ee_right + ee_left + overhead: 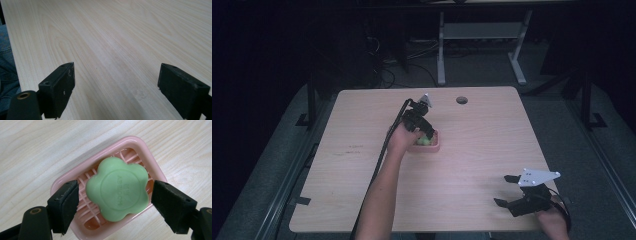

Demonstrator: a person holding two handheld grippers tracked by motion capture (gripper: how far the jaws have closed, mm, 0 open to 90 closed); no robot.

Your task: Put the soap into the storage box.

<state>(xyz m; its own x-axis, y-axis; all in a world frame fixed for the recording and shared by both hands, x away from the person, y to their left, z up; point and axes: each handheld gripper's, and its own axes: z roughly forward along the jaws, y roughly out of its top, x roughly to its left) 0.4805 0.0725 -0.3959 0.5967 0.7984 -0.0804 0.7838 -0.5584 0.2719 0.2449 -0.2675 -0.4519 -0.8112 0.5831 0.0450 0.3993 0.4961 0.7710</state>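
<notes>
A green flower-shaped soap (pixel 118 187) lies in a pink slotted soap dish (pixel 63 180) near the middle of the table. My left gripper (pixel 115 202) hangs right over the dish, open, one jaw on each side of the soap with a small gap to it. From above, the left gripper (pixel 423 131) covers most of the soap (pixel 426 141) and the dish (pixel 435 146). My right gripper (pixel 508 190) is open at the table's front right corner, and the right gripper (pixel 116 87) holds nothing over bare wood.
The light wooden table (pixel 472 150) has a round cable hole (pixel 461 100) near its far edge. The left gripper's black cable (pixel 379 160) trails along the forearm toward the front edge. A white desk frame (pixel 442 45) stands on the floor beyond.
</notes>
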